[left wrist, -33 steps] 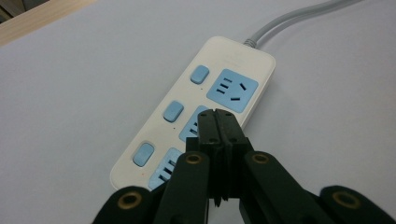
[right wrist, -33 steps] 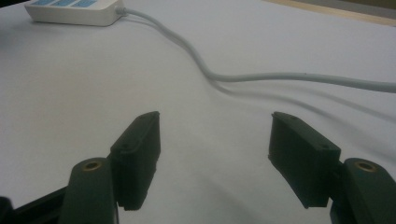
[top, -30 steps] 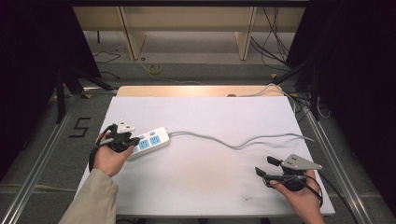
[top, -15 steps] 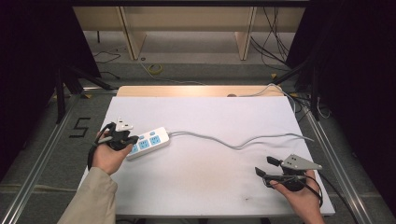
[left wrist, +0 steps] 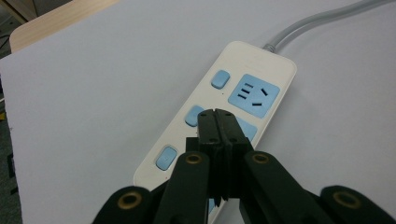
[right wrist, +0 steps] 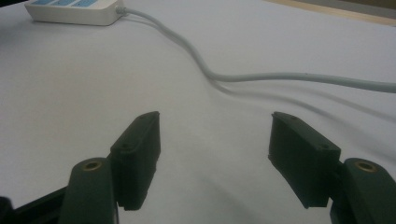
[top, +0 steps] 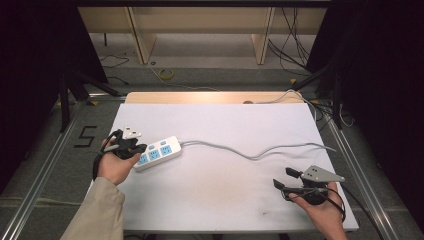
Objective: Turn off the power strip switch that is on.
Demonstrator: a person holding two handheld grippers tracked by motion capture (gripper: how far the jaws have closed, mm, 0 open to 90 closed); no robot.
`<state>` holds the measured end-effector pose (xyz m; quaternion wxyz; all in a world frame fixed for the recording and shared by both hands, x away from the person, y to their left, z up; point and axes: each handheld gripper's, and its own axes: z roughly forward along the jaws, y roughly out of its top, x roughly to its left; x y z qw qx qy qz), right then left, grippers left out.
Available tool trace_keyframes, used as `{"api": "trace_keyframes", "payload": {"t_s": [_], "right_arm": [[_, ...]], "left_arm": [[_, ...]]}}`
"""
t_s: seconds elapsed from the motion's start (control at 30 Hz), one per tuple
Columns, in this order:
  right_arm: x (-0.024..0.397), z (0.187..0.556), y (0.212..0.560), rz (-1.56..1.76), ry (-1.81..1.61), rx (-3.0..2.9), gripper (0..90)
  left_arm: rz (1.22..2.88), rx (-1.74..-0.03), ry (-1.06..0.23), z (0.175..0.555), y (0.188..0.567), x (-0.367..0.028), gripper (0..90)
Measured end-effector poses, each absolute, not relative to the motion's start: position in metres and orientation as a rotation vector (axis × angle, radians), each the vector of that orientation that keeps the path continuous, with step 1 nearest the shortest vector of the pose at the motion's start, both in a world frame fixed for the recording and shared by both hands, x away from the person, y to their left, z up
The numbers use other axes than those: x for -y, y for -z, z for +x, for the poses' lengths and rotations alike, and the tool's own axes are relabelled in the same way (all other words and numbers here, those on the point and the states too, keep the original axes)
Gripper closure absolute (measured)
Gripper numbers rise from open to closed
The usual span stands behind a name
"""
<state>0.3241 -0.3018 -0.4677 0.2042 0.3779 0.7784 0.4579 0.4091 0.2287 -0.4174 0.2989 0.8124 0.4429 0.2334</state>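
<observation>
The power strip (left wrist: 233,112) is smooth, slightly glossy cream plastic with matt blue sockets — its cable (top: 250,152) a grey rubbery sheath. The worktop (top: 225,200) wears a matt white sheet — bare wood shows at the far edge.

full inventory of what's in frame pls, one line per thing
power strip: 1, white with blue sockets and buttons, left part of the table.
cable: 1, grey, runs from the strip across the sheet and off the right edge.
table: 1, covered by a white sheet, wooden edge at the far side.
floor marking "5": 1, black, left of the table.
left hand-held gripper: 1, black, jaws shut, tips over the strip's middle button.
right hand-held gripper: 1, black with grey plate, jaws open and empty, near right of the sheet.
</observation>
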Motion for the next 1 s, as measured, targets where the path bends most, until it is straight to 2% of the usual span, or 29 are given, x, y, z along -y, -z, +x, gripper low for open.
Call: {"api": "trace_keyframes", "payload": {"t_s": [1.0], "right_arm": [[0.302,0.324,0.468,1.054,-1.279,-2.172,34.8]], "left_arm": [[2.180,-1.168,-0.640,0.421,0.415,-0.230,89.7]]}}
